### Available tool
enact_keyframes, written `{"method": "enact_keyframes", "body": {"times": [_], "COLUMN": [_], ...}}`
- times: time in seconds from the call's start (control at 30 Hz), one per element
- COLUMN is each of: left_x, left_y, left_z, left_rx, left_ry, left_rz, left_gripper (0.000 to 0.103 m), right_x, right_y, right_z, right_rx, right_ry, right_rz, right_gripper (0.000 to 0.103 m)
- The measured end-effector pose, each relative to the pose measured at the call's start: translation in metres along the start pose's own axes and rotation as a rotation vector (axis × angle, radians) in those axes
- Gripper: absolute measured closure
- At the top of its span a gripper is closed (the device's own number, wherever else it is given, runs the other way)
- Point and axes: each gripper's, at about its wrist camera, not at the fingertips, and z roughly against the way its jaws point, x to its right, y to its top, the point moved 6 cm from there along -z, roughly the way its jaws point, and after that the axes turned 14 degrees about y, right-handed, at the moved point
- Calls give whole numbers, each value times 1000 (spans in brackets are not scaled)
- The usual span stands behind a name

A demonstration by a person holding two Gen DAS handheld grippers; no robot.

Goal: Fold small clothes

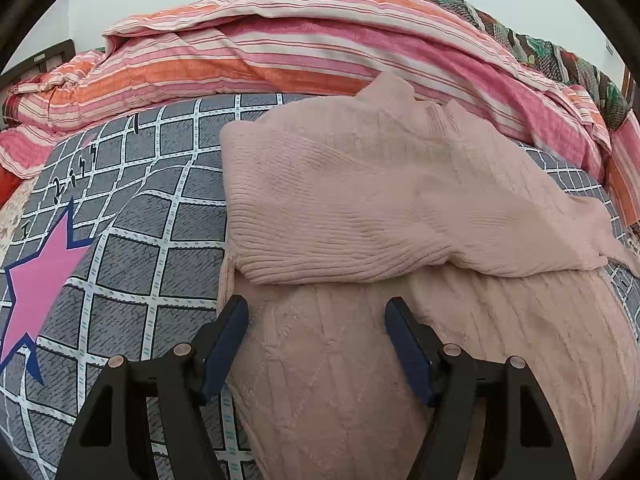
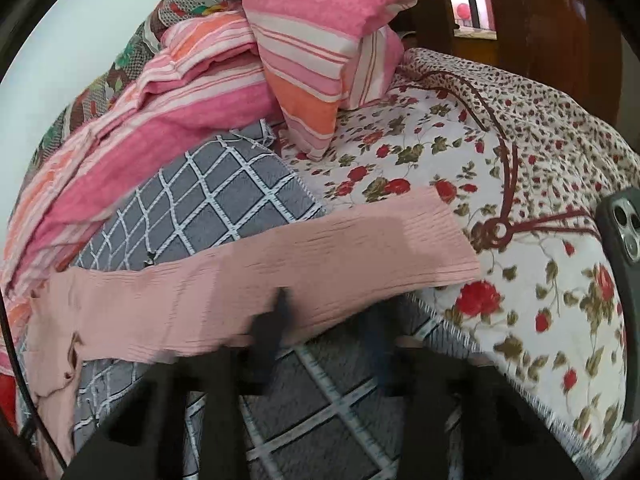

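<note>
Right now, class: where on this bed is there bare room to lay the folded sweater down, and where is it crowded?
Free: the grey checked mat left of the pink sweater, around the pink star; also the floral sheet between the striped pillow and the phone. Crowded: the striped quilt heaped along the back, and the sleeve across the mat's corner.

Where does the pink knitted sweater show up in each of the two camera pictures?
Left wrist view: pink sweater fills the centre and bottom right.
Right wrist view: one sleeve stretches across the middle.
Shared landmark: the grey checked blanket under it.
</note>
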Motion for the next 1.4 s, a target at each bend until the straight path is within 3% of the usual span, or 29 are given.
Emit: {"method": "enact_keyframes", "body": {"times": [0.07, 0.2, 0.4, 0.6, 0.7, 0.8, 0.97, 1.1, 1.23, 1.4], "left_x": [0, 0, -4, -19, -43, -65, -98, -130, -156, -172], "left_y": [0, 1, 3, 6, 1, -9, -27, -44, -63, -82], "left_z": [0, 0, 3, 14, 23, 29, 43, 55, 66, 81], "left_rx": [0, -2, -3, 11, 2, -14, -19, -20, -29, -35], "left_ry": [-2, -9, -44, -118, -132, -141, -86, -39, -6, 51], "left_rz": [3, 10, 36, 127, 250, 298, 283, 274, 280, 235], "left_gripper": [33, 33, 34, 34, 30, 30, 30, 30, 30, 30], "right_x": [1, -9, -70, -175, -235, -302, -412, -491, -538, -553], "right_y": [2, 8, 19, 19, 12, -6, -51, -93, -141, -189], "right_z": [0, 15, 60, 106, 117, 117, 84, 33, -18, -63], "right_rx": [6, 66, 182, 260, 266, 246, 193, 93, -7, -82], "right_ry": [32, 40, 41, 33, 60, 112, 257, 405, 471, 479], "right_rz": [-11, 4, 128, 339, 432, 524, 605, 606, 635, 658], "right_gripper": [95, 97, 97, 97, 97, 97, 97, 97, 97, 93]}}
